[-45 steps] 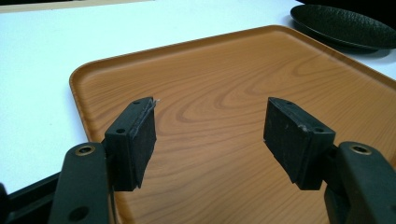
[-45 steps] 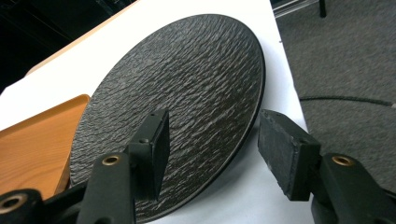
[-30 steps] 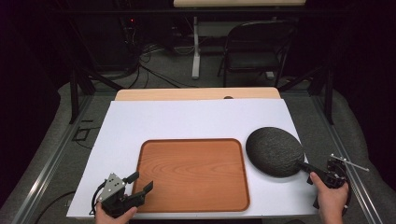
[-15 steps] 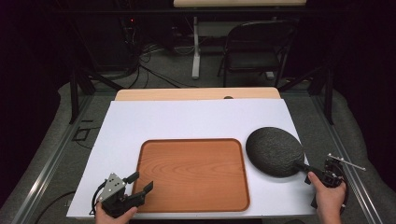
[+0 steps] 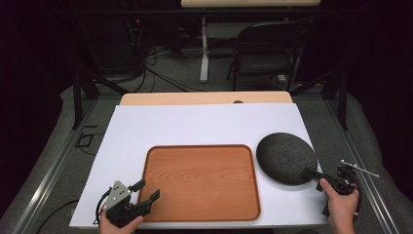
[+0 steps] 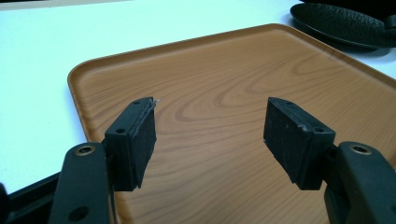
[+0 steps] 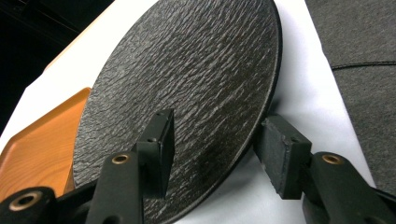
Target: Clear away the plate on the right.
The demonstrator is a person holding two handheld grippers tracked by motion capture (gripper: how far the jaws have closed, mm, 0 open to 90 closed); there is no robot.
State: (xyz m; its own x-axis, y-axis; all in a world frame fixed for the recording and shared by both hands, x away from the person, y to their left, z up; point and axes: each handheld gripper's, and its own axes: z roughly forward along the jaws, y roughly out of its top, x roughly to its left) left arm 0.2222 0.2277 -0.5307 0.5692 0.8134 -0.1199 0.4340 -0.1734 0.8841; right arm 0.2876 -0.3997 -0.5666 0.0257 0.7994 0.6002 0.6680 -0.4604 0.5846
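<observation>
Both tongs gape wide, our right tongs [image 5: 312, 172] straddling the near rim of the black plate [image 5: 285, 157] beside the tray [image 5: 200, 179], left tongs [image 5: 146, 191] idle, so we'd seat deeper before closing.

Black claws [image 6: 210, 135], brass-ringed screw holes

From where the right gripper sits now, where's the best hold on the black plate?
Probably the thin rim nearest the right gripper, approached from the table's right edge. The black plate is a broad, flat, textured disc, so the edge alone fits between the jaws. The right gripper view shows one jaw over the plate's top and one outside the rim, open. The wooden tray crowds the opposite side.
</observation>
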